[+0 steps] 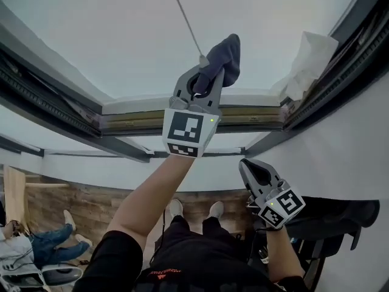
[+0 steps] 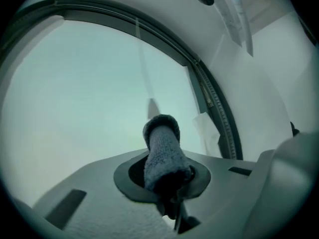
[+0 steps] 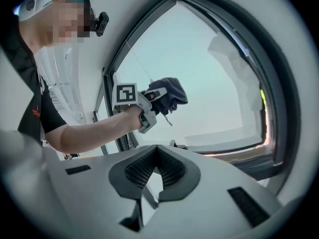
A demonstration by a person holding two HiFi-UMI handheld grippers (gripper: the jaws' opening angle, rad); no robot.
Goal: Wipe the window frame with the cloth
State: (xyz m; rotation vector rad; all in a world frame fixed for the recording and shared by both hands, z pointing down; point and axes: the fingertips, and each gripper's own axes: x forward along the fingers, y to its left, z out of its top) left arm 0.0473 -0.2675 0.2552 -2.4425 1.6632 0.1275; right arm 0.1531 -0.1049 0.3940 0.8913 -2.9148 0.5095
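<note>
My left gripper (image 1: 208, 72) is raised in front of the window pane and is shut on a dark grey-blue cloth (image 1: 222, 58). The bunched cloth sticks out past the jaws. In the left gripper view the cloth (image 2: 162, 153) stands rolled between the jaws of the left gripper (image 2: 168, 185), with the dark window frame (image 2: 212, 96) curving to its right. The frame's lower rail (image 1: 249, 119) runs just behind the gripper. My right gripper (image 1: 254, 174) hangs lower on the right, shut and empty. In its own view the right gripper (image 3: 157, 156) looks towards the cloth (image 3: 172, 94) and the frame (image 3: 279, 108).
A thin cord (image 1: 185, 20) hangs down the glass to the cloth. A white paper sheet (image 1: 311, 59) is stuck at the right side rail. Below are a wooden floor, a person sitting at the lower left (image 1: 45, 245), and a dark piece of furniture (image 1: 340, 215) on the right.
</note>
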